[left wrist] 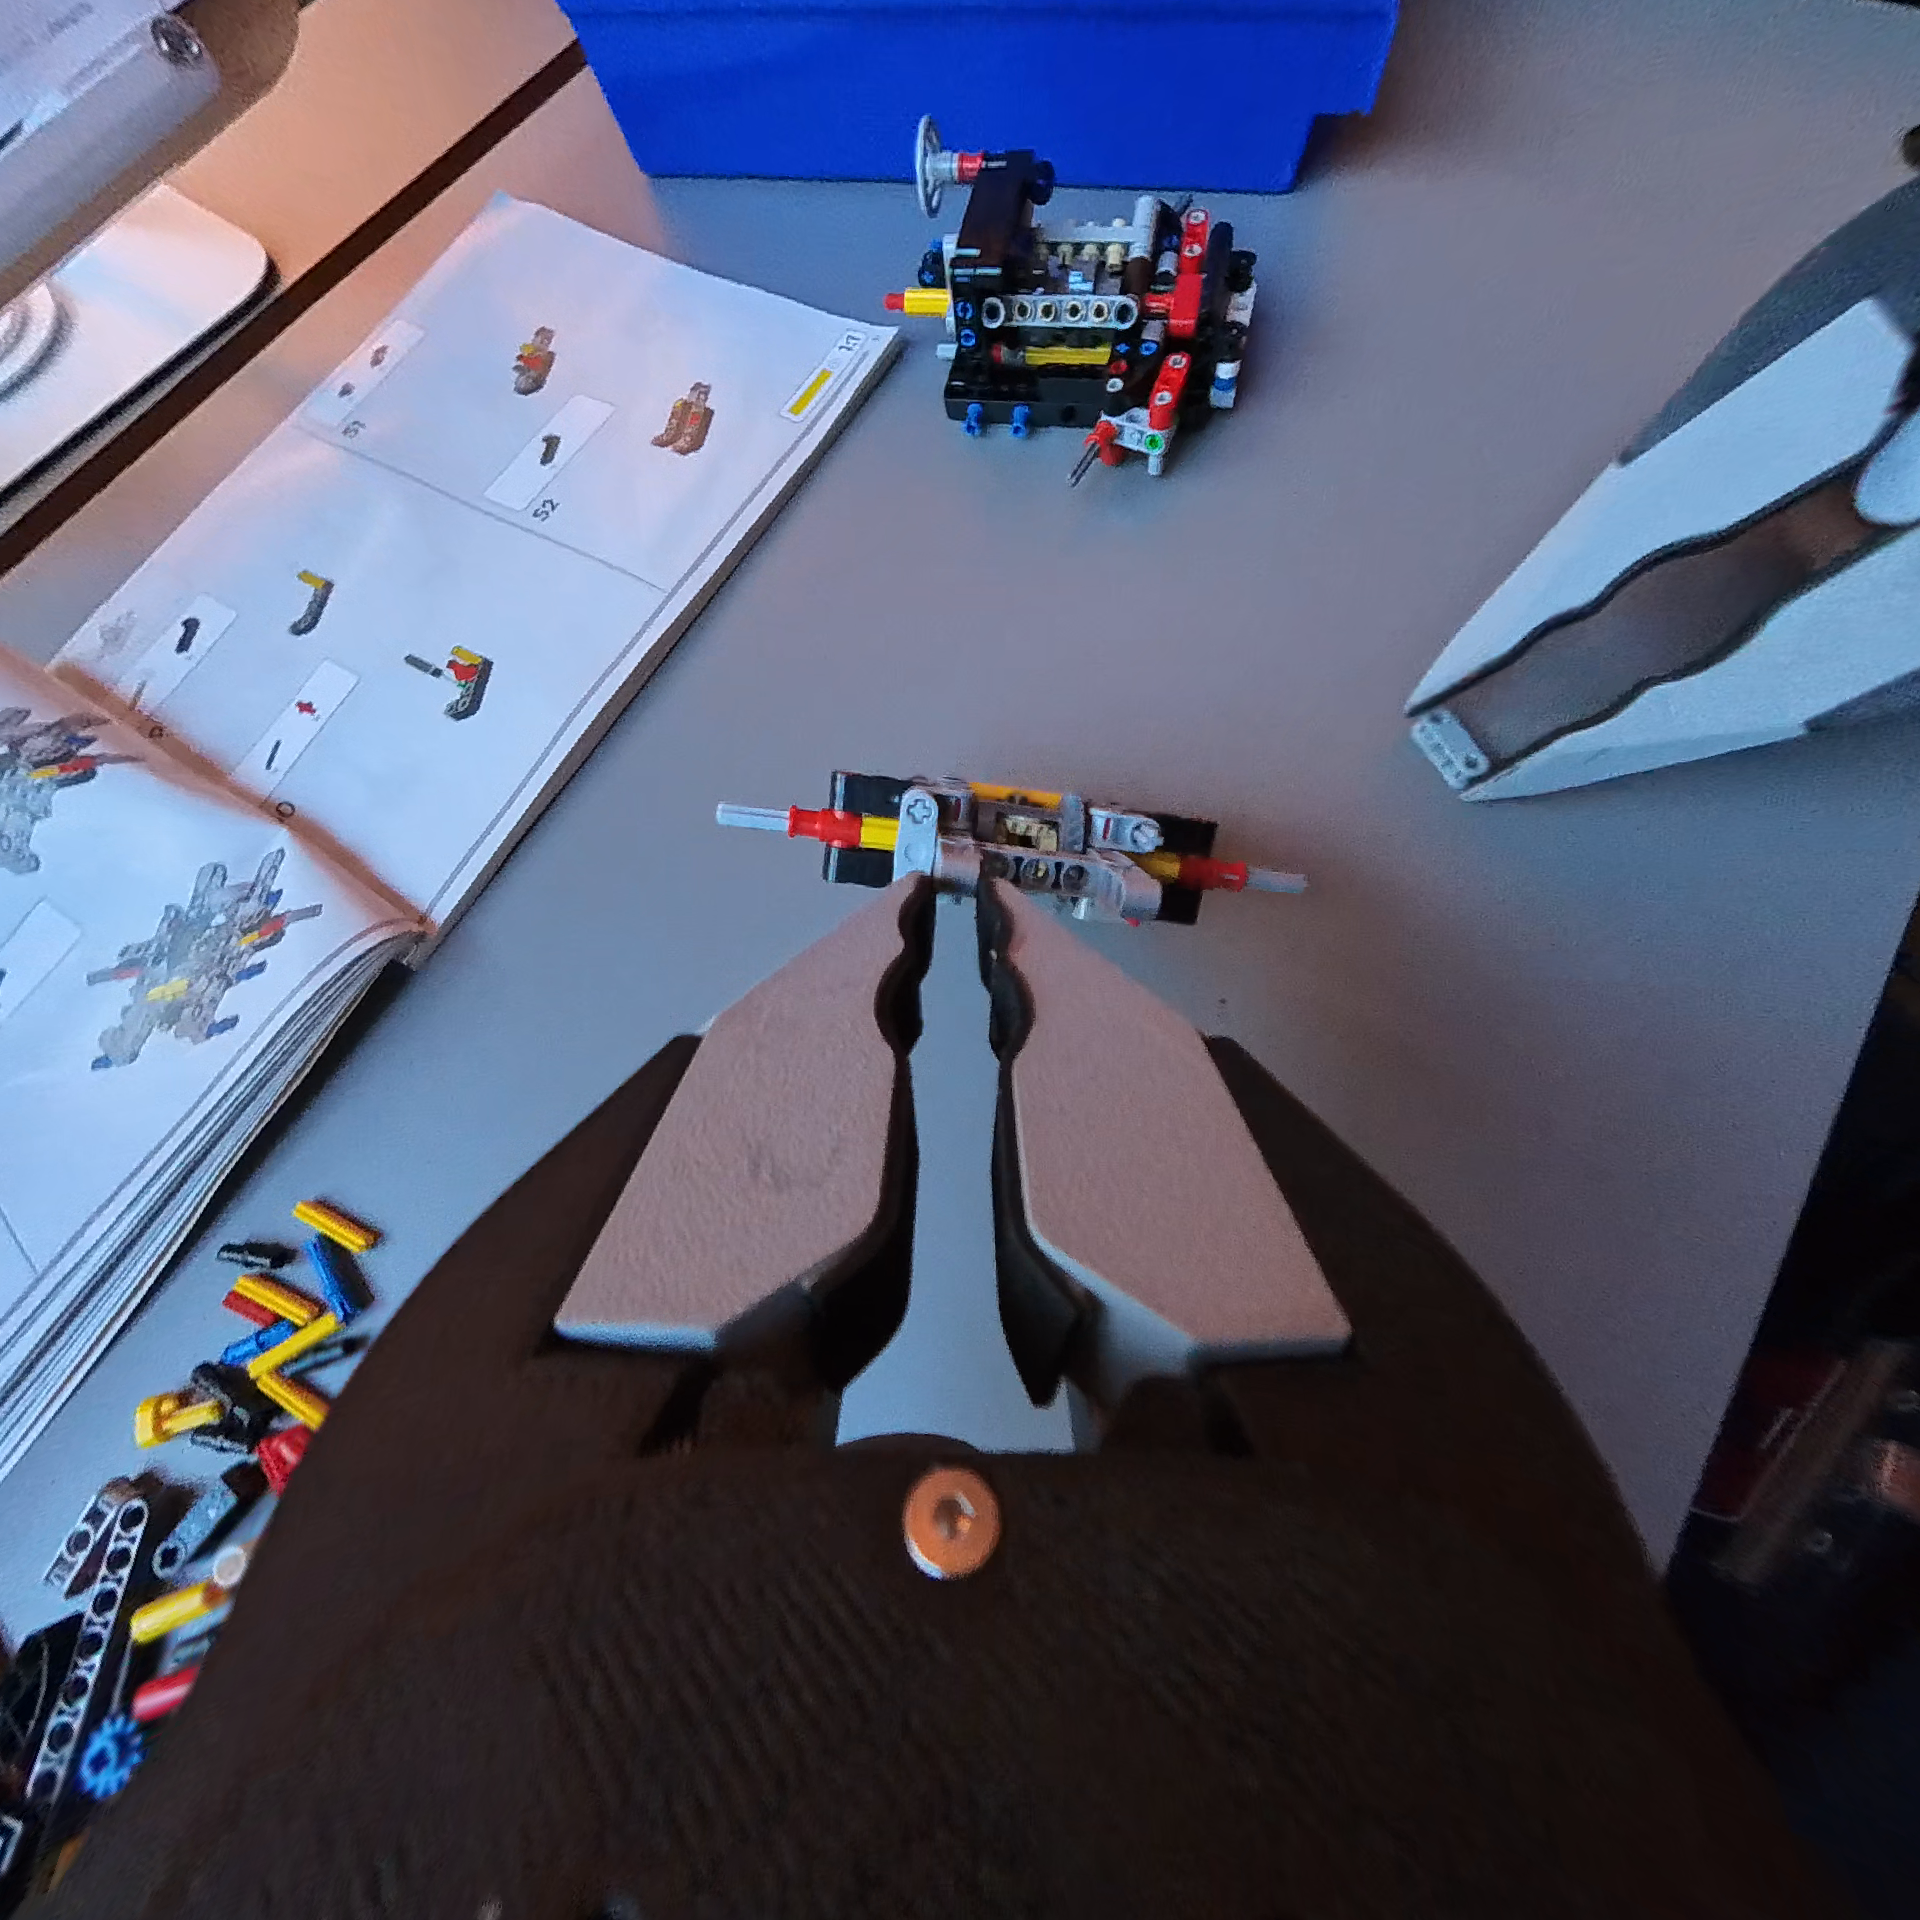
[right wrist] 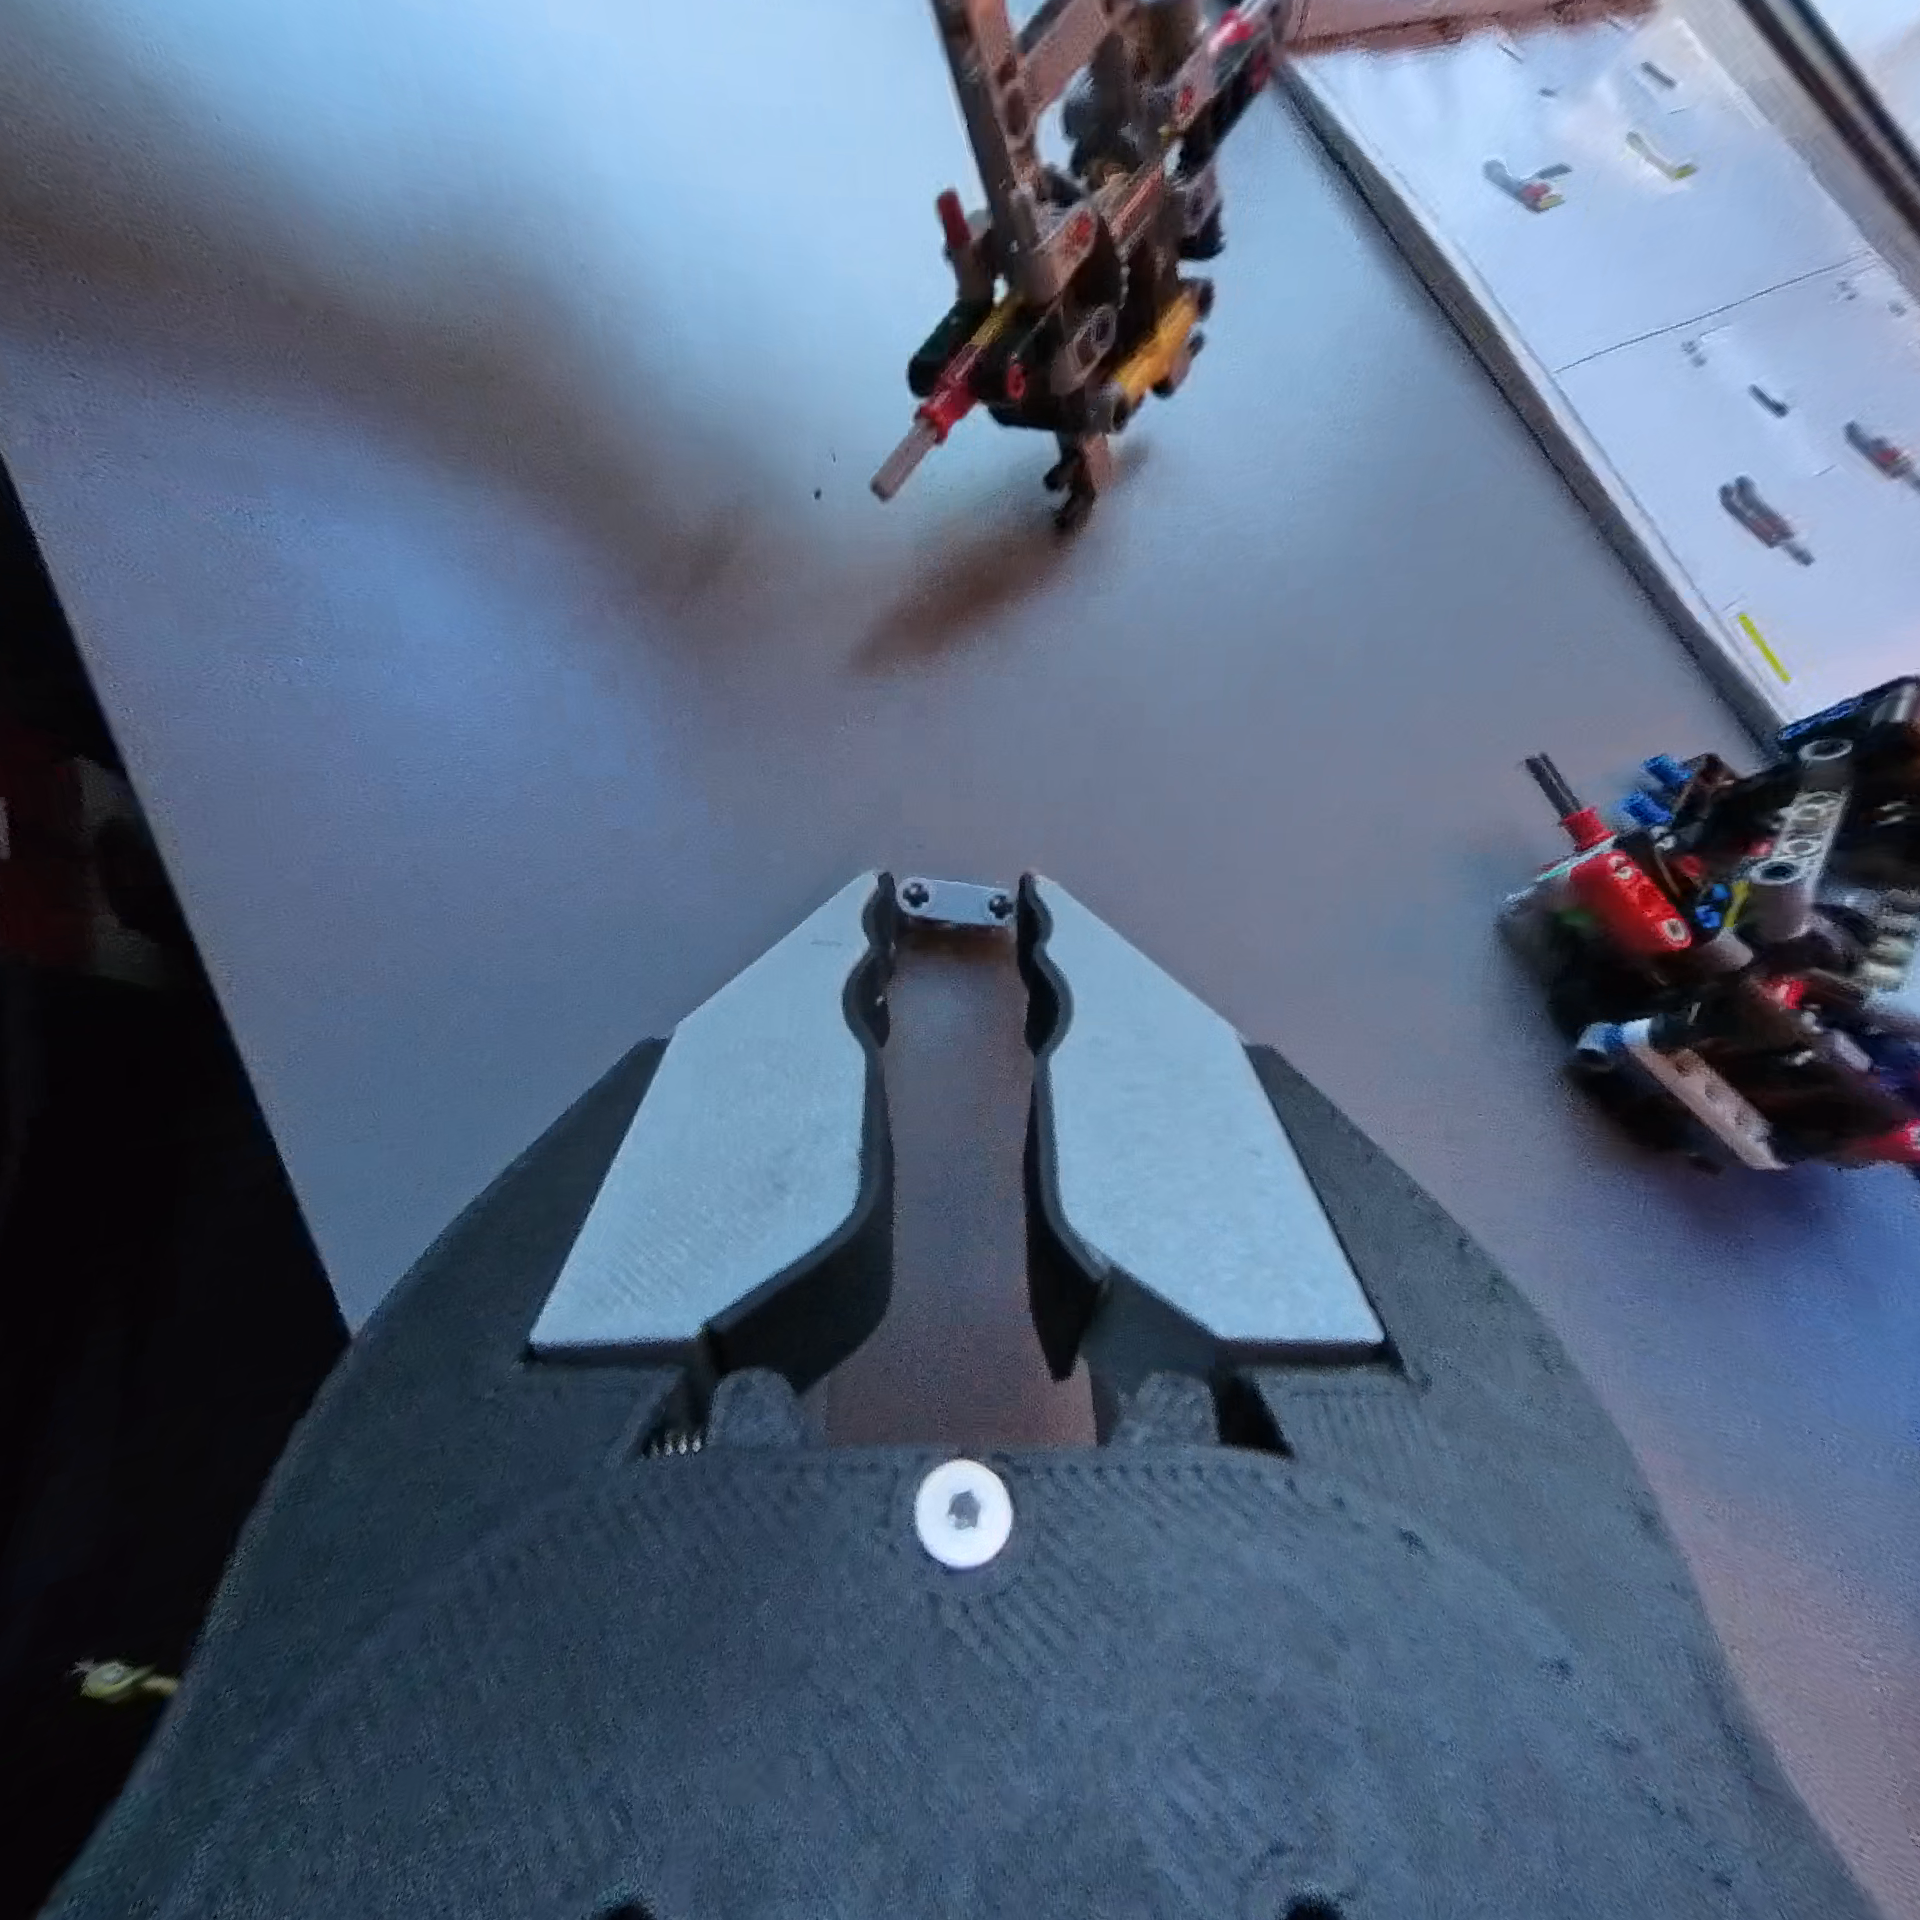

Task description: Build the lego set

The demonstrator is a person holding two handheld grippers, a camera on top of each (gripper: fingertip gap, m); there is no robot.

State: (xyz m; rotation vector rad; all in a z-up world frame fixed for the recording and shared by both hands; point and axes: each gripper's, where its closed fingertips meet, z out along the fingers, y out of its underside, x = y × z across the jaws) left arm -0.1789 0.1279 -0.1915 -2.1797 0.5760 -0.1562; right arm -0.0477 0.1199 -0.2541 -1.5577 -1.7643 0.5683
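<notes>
Left wrist view. My left gripper [left wrist: 954, 894] is pinching its fingers [left wrist: 831, 997] onto the grey beam of a small axle assembly [left wrist: 997, 842], which is showing grey rods, red and yellow bushes and black blocks. Taking that assembly as landmark: beyond it, a larger black-and-red brick model [left wrist: 1091, 322] is sitting on the grey counter [left wrist: 1299, 1039]; farther beyond, a blue bin [left wrist: 977, 83] is standing. Left of the assembly, an open instruction booklet [left wrist: 436, 582] is lying flat; nearer me and left, loose bricks [left wrist: 260, 1351] are lying in a heap. Right of it, my right gripper [left wrist: 1455, 743] is entering.

Right wrise view. My right gripper [right wrist: 956, 904] is clamping its fingers [right wrist: 758, 1091] on the two ends of a short grey two-hole link [right wrist: 956, 902]. Beyond the link, the axle assembly [right wrist: 1081, 301] is hanging off the counter [right wrist: 416, 727] from the left gripper, which is running out of the picture at the top. Right of the link, the brick model [right wrist: 1745, 935] is resting; beyond that, the booklet [right wrist: 1662, 260] is lying.
</notes>
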